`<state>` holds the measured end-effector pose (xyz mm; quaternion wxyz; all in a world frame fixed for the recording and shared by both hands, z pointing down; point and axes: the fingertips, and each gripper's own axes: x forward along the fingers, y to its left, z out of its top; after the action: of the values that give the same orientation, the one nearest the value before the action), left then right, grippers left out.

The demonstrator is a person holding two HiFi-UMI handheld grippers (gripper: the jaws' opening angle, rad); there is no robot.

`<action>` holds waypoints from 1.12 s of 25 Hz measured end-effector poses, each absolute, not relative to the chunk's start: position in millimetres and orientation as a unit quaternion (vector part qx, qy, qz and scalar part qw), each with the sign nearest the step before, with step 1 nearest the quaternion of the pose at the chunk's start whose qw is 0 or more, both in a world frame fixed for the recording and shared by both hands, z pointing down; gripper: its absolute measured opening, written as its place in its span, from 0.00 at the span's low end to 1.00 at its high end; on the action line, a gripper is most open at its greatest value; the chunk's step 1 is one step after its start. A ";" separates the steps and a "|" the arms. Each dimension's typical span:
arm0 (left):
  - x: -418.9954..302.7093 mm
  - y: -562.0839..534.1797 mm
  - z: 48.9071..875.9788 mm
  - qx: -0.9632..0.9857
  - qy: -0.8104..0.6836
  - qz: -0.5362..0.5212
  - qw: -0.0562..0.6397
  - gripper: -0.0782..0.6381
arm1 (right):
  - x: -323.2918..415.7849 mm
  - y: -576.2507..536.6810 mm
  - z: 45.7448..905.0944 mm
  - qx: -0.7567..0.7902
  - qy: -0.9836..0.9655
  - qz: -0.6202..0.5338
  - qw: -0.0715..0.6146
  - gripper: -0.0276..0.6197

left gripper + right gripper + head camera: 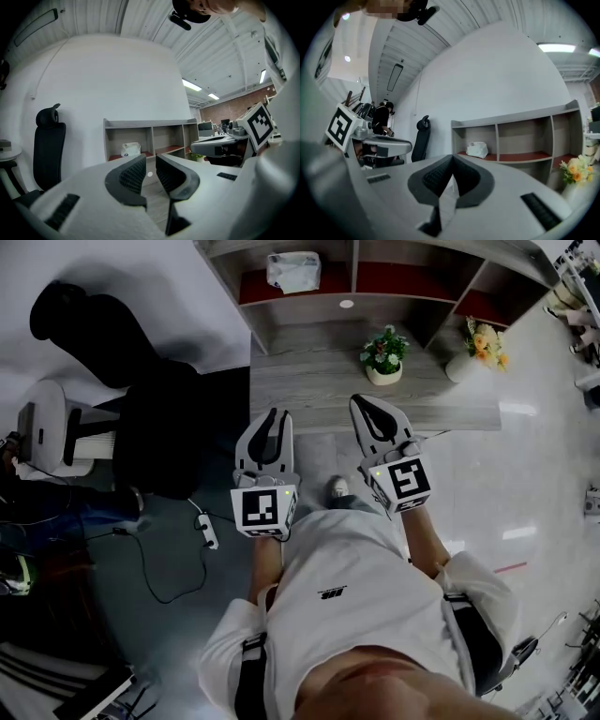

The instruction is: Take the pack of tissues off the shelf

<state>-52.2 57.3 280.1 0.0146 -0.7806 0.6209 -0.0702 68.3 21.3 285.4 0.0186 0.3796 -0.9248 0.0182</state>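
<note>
Tissues (293,270), a soft white wrapped pack, sit untouched in the head view in the left compartment of the shelf (309,313) behind the table (300,381), well beyond the left hand-held gripper (275,416) and right hand-held gripper (367,404); judging by this, reaching, grasping and lifting out all remain. In the left gripper view, the left hand-held gripper (151,159) is released, jaws a narrow gap apart and empty, the pack (131,149) far ahead on the red shelf floor. In the right gripper view, the right hand-held gripper (452,159) is clenched on nothing, tips touching, the slightly crumpled pack (477,149) distant.
</note>
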 end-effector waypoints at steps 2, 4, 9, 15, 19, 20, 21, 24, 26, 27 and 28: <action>-50.7 49.9 279.8 -0.780 0.622 -0.071 0.015 0.22 | 67.9 13.3 283.4 0.378 -0.926 0.021 0.014 0.08; -50.1 43.6 280.2 -0.780 0.622 -0.073 0.015 0.22 | 68.9 6.7 284.3 0.379 -0.925 0.023 0.014 0.08; -52.2 28.6 282.1 -0.780 0.622 -0.072 0.015 0.22 | 67.2 -8.8 287.9 0.379 -0.925 0.022 0.017 0.08; -58.3 5.8 280.9 -0.781 0.620 -0.070 0.020 0.22 | 58.6 -28.0 284.4 0.381 -0.924 0.014 0.014 0.08; -64.5 -15.0 283.0 -0.785 0.615 -0.067 0.022 0.22 | 52.8 -44.7 284.3 0.387 -0.922 0.007 0.017 0.08; -65.6 -21.0 283.9 -0.787 0.613 -0.067 0.022 0.22 | 51.7 -49.7 284.7 0.389 -0.921 0.006 0.018 0.08; -66.7 -27.3 284.5 -0.789 0.611 -0.067 0.023 0.22 | 50.5 -55.0 285.2 0.391 -0.920 0.005 0.020 0.08; -71.3 -48.1 286.3 -0.793 0.605 -0.067 0.023 0.22 | 46.5 -72.6 285.8 0.398 -0.917 0.004 0.022 0.08; -75.2 -61.3 290.1 -0.795 0.602 -0.066 0.017 0.22 | 42.1 -84.2 284.4 0.401 -0.916 0.004 0.020 0.08; -77.0 -67.9 291.7 -0.797 0.600 -0.065 0.016 0.22 | 39.8 -89.9 284.1 0.402 -0.915 0.005 0.019 0.08; -78.6 -74.7 292.4 -0.799 0.598 -0.065 0.016 0.22 | 37.8 -95.6 284.3 0.403 -0.915 0.003 0.019 0.08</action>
<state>-78.6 -74.7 292.4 0.0163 -0.7985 0.5983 -0.0647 37.8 -95.6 284.3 0.0193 0.4033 -0.9149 0.0033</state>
